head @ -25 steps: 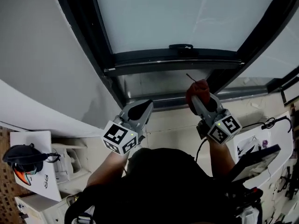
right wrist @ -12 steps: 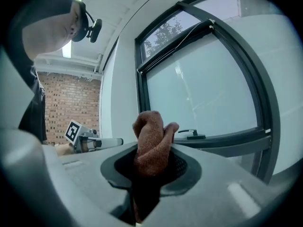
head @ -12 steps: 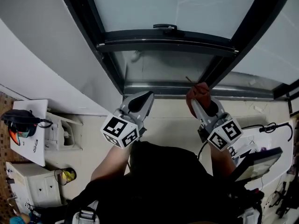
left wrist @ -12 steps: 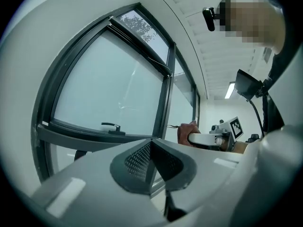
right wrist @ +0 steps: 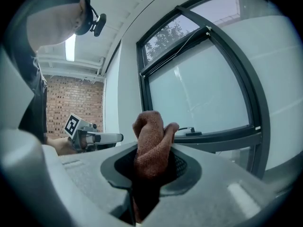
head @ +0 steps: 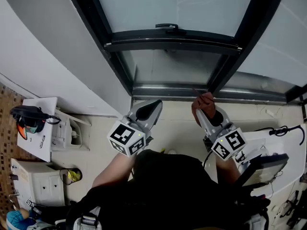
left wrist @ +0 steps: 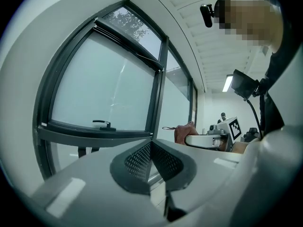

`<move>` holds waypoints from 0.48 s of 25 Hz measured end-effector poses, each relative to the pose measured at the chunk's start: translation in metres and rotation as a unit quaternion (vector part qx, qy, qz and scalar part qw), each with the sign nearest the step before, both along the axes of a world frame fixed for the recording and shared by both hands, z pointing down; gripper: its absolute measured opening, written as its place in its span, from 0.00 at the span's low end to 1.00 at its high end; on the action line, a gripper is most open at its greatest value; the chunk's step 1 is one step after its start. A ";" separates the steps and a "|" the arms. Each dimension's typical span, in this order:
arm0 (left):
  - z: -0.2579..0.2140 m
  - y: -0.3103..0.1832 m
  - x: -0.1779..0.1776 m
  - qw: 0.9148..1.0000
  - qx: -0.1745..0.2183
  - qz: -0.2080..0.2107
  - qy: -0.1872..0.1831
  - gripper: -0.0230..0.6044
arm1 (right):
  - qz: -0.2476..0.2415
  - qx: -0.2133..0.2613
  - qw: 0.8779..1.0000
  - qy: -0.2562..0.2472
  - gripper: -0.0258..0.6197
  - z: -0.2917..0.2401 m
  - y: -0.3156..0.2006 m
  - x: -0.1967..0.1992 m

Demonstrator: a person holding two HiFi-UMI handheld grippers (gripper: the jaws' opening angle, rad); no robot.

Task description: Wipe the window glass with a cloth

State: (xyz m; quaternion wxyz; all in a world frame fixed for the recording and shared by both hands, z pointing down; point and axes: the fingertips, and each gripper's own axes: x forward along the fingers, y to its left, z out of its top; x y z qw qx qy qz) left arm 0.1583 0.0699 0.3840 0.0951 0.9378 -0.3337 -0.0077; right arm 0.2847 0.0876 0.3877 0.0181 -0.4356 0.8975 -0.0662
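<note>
Head view: the step in hand looks like the approach. The right gripper (head: 205, 110) points toward 12 o'clock with the rust-red cloth (head: 203, 101) bunched at its tip. The cloth is near the dark window frame (head: 172, 91) and appears short of the window glass (head: 172, 66). The left gripper (head: 149, 108) sits at the right one's 9 o'clock, well apart, angled toward 1 o'clock. Both forearms are bent in front of the person's body.

Left gripper view: its jaws are pressed together with nothing between them. The glass fills the field from 9 to 12 o'clock, with the window handle (left wrist: 104, 123) low on the sash. The cloth shows at 3 o'clock.

Right gripper view: the jaws are clamped on the cloth, whose folded end stands up above them. The glass lies ahead at 1 o'clock.

The next move probably calls for pushing the right gripper forward and up until the cloth's free end presses flat on the pane, then sweeping it across.
</note>
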 end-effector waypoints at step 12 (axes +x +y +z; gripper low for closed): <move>-0.010 0.038 -0.065 1.000 0.004 0.028 0.002 0.06 | 0.047 -0.002 0.999 -0.012 0.17 -0.008 0.046 -0.052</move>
